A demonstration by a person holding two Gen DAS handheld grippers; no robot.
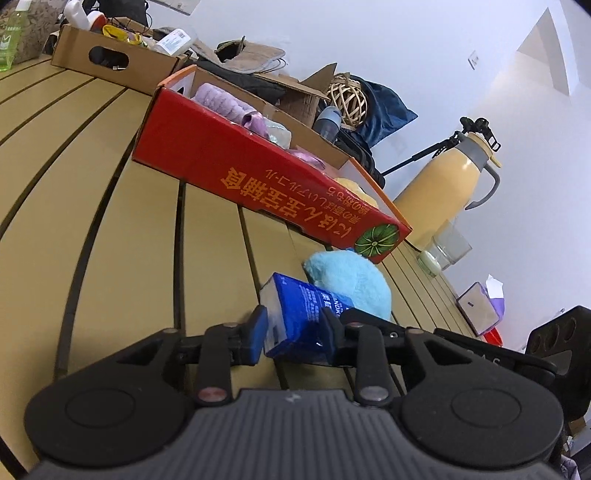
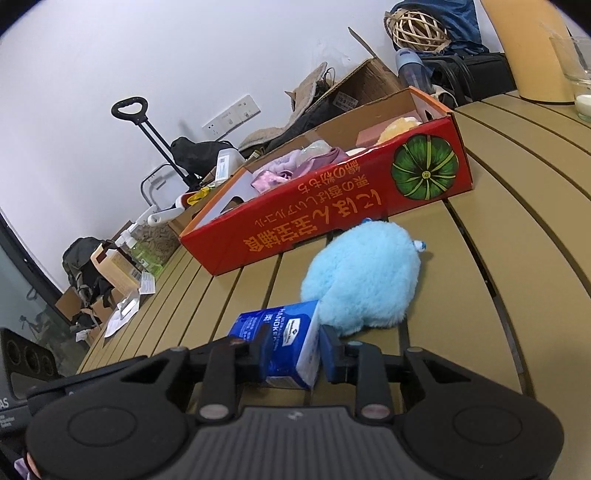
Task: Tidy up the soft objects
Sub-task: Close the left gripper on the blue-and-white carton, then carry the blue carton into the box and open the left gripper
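Both grippers (image 1: 293, 334) (image 2: 293, 352) pinch one tissue pack (image 1: 295, 317).

Tissue pack (image 1: 295, 317) print partly hidden by fingers (image 1: 255, 334); box contents (image 1: 236, 107) (mostly walled off) unclear.

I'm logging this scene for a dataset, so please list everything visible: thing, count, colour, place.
tissue pack: 1, blue and white, on the table between both grippers' fingers
plush toy: 1, light blue, on the table, touching the tissue pack, in front of the box
red box: 1, red with orange print, open, on the table
soft items in the box: several, purple, pink and yellow
slatted table: 1, tan
jug: 1, yellow with grey lid, beyond the box
glass: 1, clear, beside the jug
wicker ball: 1, beige, behind the box
left gripper: black, blue pads, around the pack
right gripper: black, blue pads, around the pack
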